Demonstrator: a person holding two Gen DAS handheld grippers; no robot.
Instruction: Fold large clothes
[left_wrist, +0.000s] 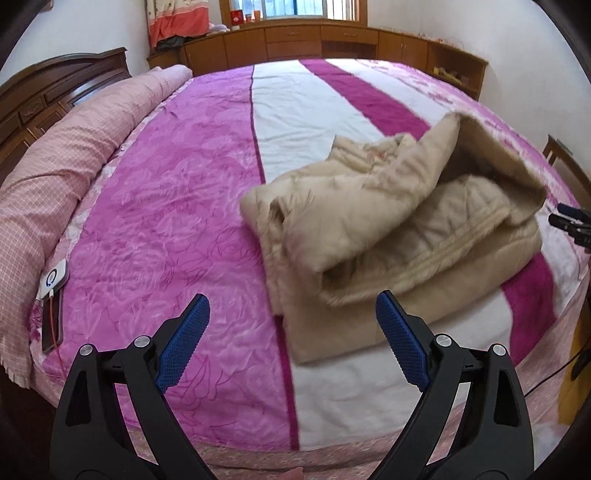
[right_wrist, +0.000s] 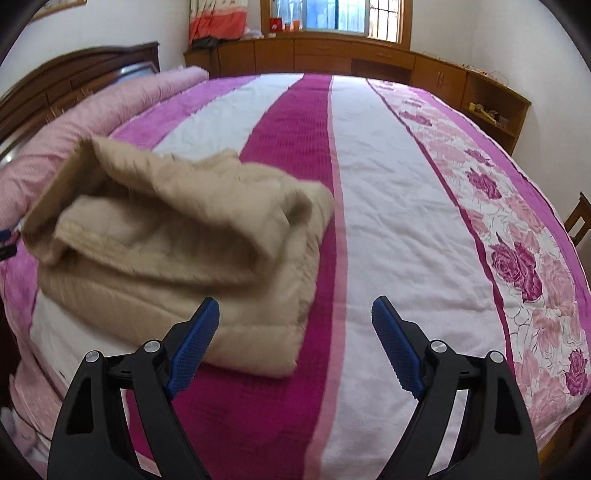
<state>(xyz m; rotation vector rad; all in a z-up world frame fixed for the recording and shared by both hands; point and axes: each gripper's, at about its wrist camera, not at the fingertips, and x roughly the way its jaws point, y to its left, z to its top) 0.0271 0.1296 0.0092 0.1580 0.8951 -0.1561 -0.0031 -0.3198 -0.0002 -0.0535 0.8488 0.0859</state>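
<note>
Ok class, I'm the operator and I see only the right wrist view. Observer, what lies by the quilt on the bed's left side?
Observer: A white device with a cable plugged in, and a dark phone just below it.
Operator: And how does the left gripper stand?
Observer: The left gripper has its jaws wide open and empty, short of the coat.

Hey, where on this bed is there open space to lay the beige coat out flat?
Widest bare stretch: the white and magenta stripes between the beige coat and the rose-print border. Also free: the pink embossed band between the coat and the rolled pink quilt. Tighter near the phone and charger by the quilt.
</note>
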